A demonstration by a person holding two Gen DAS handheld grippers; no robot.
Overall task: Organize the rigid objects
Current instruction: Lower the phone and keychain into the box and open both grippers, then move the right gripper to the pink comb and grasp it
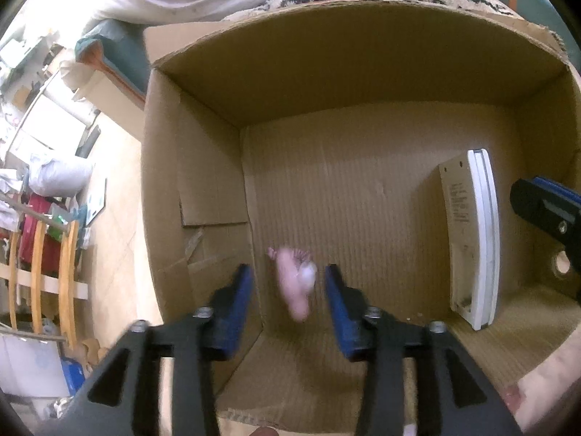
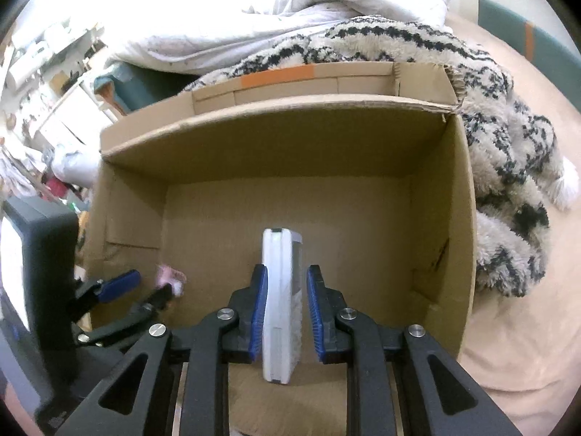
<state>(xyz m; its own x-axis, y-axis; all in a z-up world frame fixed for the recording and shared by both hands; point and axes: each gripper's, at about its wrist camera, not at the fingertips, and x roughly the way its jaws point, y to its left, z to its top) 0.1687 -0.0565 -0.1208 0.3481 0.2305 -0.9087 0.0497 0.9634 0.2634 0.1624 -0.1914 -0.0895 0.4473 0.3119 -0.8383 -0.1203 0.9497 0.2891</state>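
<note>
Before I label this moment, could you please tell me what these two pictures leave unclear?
- Small pink object, left wrist view: motion-blurred, identity unreadable; partly hidden by the left tool in the right wrist view.
- White flat handheld device: printed back text too small, left wrist view.
- Brown cardboard box: near wall cut off by both tools.

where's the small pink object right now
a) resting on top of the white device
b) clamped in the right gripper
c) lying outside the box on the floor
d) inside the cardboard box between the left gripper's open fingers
d: the blurred small pink object shows against the cardboard box floor between the left gripper's spread fingers, with neither pad touching it.
</note>
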